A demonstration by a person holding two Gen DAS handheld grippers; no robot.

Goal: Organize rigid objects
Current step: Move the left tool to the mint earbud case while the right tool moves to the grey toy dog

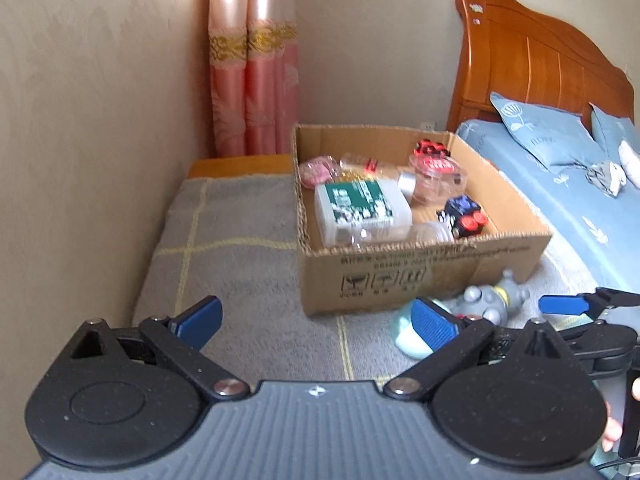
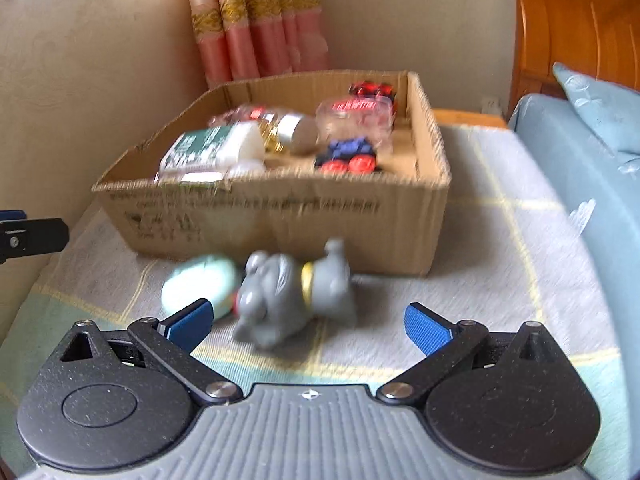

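A grey toy figure (image 2: 292, 296) with a gold collar lies on the rug in front of an open cardboard box (image 2: 280, 216), beside a pale green egg-shaped toy (image 2: 200, 284). My right gripper (image 2: 308, 324) is open, its blue pads just short of the grey figure on either side. My left gripper (image 1: 316, 320) is open and empty above the rug, left of the toys. The grey figure (image 1: 492, 300), the green toy (image 1: 412, 340) and the box (image 1: 400, 276) also show in the left wrist view. The box holds a white-and-green container (image 1: 360, 208), clear plastic jars (image 1: 436, 176) and small toy cars (image 1: 464, 216).
A grey checked rug (image 1: 240, 240) covers the surface. A bed with blue bedding (image 1: 560, 184) and a wooden headboard (image 1: 532, 56) stands to the right. A pink curtain (image 1: 252, 80) and beige walls are behind. The right gripper's finger (image 1: 568, 304) shows at the left view's right edge.
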